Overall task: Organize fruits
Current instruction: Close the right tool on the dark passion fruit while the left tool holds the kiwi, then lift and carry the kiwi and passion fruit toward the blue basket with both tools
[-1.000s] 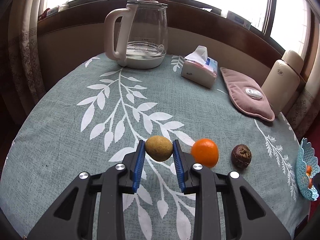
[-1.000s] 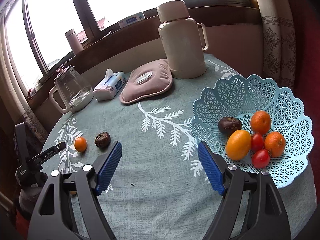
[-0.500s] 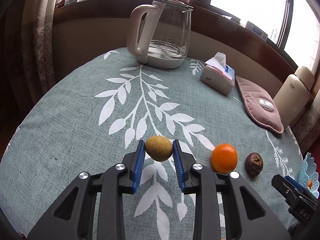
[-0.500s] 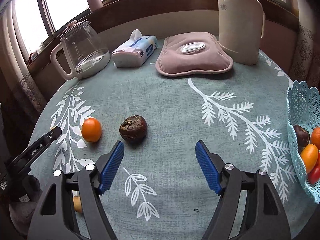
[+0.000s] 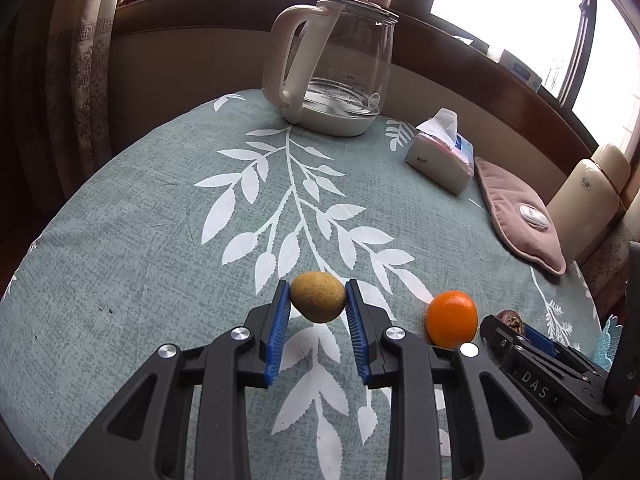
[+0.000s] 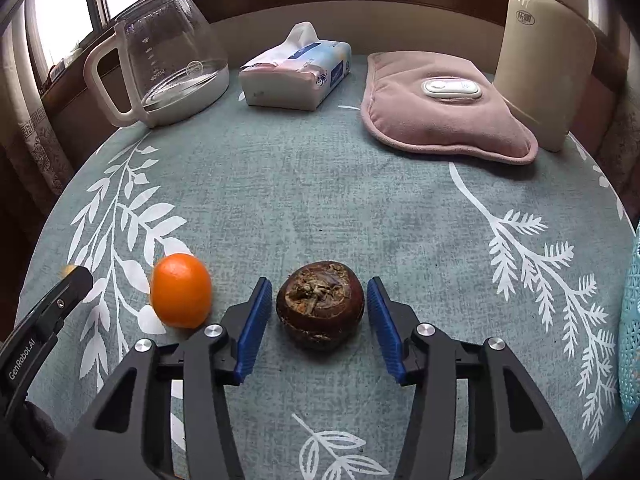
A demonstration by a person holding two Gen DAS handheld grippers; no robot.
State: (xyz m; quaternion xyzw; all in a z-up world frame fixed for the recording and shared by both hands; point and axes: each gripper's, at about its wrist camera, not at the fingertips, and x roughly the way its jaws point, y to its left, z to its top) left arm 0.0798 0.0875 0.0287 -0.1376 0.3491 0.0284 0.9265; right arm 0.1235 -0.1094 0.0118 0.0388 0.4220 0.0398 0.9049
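My left gripper (image 5: 318,300) is shut on a yellow-brown fruit (image 5: 318,297) and holds it just above the tablecloth. An orange (image 5: 451,318) lies to its right and also shows in the right wrist view (image 6: 181,290). My right gripper (image 6: 320,312) is open, its blue pads on either side of a dark brown wrinkled fruit (image 6: 320,310) that rests on the cloth, with gaps on both sides. That brown fruit (image 5: 509,317) peeks out behind the right gripper in the left wrist view. The light-blue lattice basket (image 6: 630,332) is at the right edge.
A glass kettle (image 5: 334,68), a tissue pack (image 5: 440,160), a pink heat pad (image 5: 520,220) and a cream thermos (image 5: 588,200) stand along the back of the round table (image 5: 160,200). The left gripper's finger (image 6: 48,312) reaches in beside the orange.
My right gripper has swung left from the basket and moved forward until its open pads flank the brown fruit. My left gripper has kept hold of the yellow-brown fruit and turned slightly left.
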